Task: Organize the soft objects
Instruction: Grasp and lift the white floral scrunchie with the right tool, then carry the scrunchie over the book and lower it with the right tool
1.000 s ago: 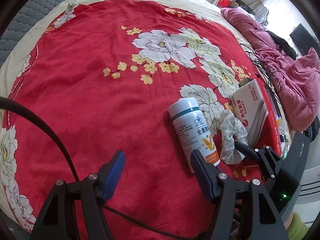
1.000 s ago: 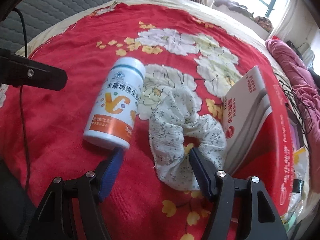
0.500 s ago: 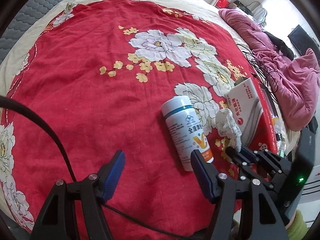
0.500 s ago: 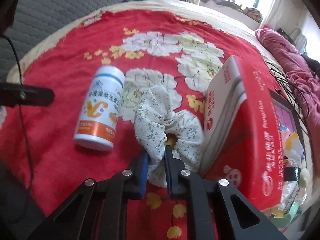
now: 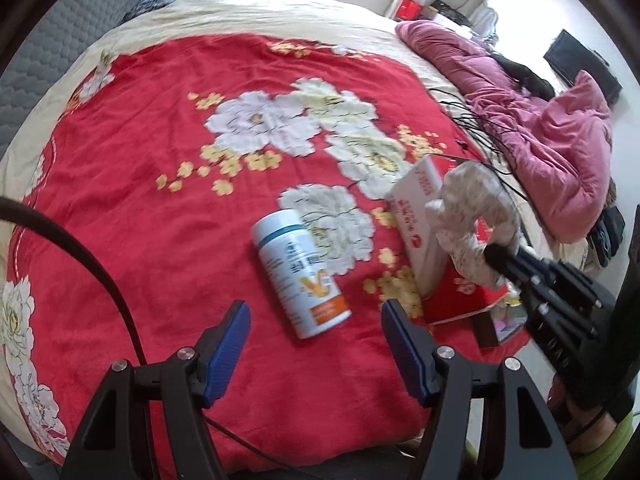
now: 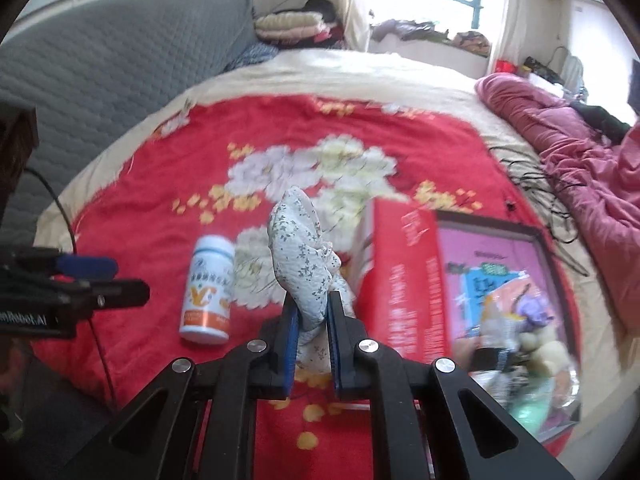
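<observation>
Left wrist view: red floral bedspread (image 5: 140, 184) is shown; left gripper (image 5: 316, 344) is spread, empty, above bottle (image 5: 300, 276).
Right wrist view: right gripper (image 6: 313, 332) is pinched on scrunchie (image 6: 302, 256), lifted beside red box (image 6: 404, 272).
Progress: scrunchie is picked; placement is judged outstanding.

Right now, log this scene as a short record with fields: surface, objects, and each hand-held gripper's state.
surface: red floral blanket on a bed
soft object: white floral scrunchie, lifted off the blanket
right hand-held gripper: shut on the scrunchie
left hand-held gripper: open, holding nothing, above the blanket
bottle: white with orange label, lying on its side, ahead of the left hand-held gripper
red and white box: on the blanket, right of the bottle
open container: beside the red box, holds blurred small items
</observation>
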`<control>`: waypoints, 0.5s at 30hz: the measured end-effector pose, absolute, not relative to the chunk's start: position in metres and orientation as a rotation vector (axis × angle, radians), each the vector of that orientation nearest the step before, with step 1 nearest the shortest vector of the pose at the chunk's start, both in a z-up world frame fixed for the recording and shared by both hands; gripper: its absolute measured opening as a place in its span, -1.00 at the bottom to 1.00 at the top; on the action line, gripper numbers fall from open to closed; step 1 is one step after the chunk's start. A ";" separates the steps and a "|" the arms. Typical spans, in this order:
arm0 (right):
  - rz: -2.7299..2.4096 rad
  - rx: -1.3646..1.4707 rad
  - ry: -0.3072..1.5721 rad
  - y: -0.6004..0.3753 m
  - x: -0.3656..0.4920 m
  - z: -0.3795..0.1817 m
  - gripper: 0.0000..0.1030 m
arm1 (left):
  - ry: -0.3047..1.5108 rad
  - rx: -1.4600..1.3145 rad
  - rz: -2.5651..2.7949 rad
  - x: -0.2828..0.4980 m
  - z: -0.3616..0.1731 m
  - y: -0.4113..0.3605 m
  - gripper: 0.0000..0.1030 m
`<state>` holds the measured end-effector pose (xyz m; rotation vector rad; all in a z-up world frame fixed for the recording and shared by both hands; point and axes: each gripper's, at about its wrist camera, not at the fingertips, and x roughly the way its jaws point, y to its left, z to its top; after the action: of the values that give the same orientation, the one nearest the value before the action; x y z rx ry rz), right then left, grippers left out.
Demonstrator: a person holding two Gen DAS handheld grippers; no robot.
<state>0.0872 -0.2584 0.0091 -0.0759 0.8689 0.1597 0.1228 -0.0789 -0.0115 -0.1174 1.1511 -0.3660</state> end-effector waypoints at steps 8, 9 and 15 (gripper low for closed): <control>0.034 0.007 0.820 -0.328 0.074 0.038 -0.75 | 1.122 -0.086 -0.400 0.114 0.004 -0.105 0.31; 0.017 0.016 0.816 -0.339 0.072 0.041 -0.75 | 1.119 -0.081 -0.407 0.113 0.006 -0.109 0.31; -0.060 0.054 0.804 -0.386 0.059 0.046 -0.74 | 1.106 -0.057 -0.440 0.111 0.013 -0.134 0.31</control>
<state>0.0590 -0.3864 0.0465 0.0545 0.8038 -0.0602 0.1109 -0.1343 0.0133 -0.0574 1.1062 -0.4396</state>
